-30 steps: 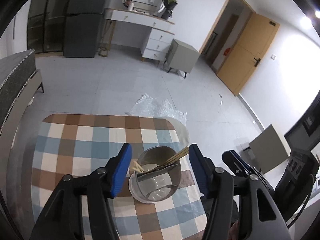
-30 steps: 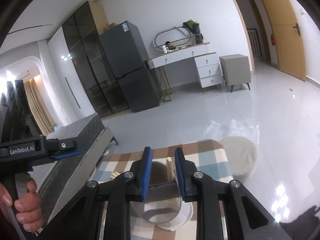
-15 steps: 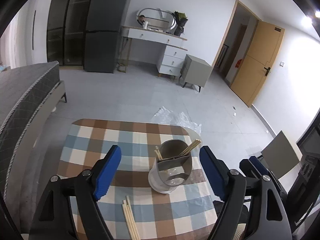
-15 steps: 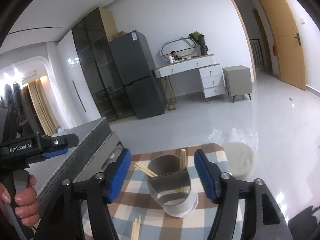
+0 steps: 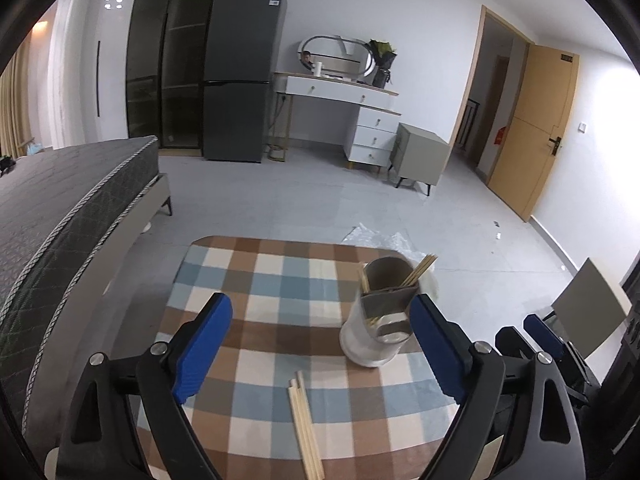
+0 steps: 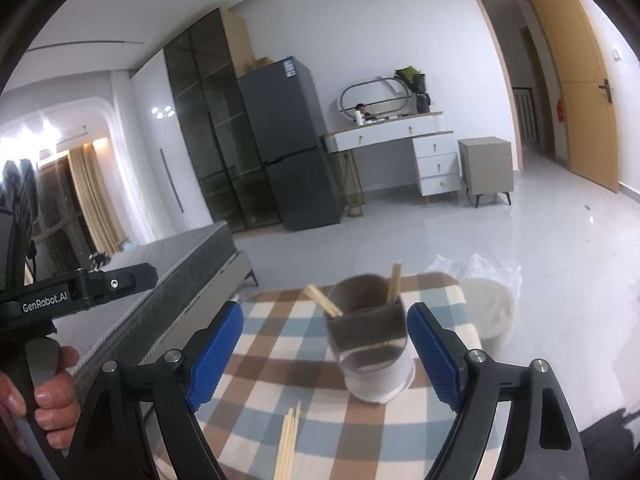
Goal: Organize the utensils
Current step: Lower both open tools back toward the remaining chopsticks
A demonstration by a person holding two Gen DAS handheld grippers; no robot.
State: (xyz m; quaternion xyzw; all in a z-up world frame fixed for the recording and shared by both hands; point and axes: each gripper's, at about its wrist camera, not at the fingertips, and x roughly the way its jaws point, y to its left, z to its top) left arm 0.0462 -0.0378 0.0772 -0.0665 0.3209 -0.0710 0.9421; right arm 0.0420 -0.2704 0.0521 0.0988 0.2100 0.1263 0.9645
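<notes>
**With both jaws wide and empty: the next pickup**

Left gripper (image 5: pixel 320 344) and right gripper (image 6: pixel 326 350) hold nothing. Loose chopsticks (image 5: pixel 306 428) lie on the checked bench (image 5: pixel 260 280), near the holder (image 5: pixel 380 312) that has some sticks. Next: likely close on the loose pair.

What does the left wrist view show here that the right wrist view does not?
Only the left wrist view shows the right gripper at its right edge, and a leaning grey board.

Only the right wrist view shows the left hand on the black "GenRobot.AI" gripper handle, plus beige curtains.

Both show the grey-and-white utensil holder with wooden chopsticks inside, loose wooden chopsticks on the checkered tablecloth, and each camera's own open blue-padded fingers.
</notes>
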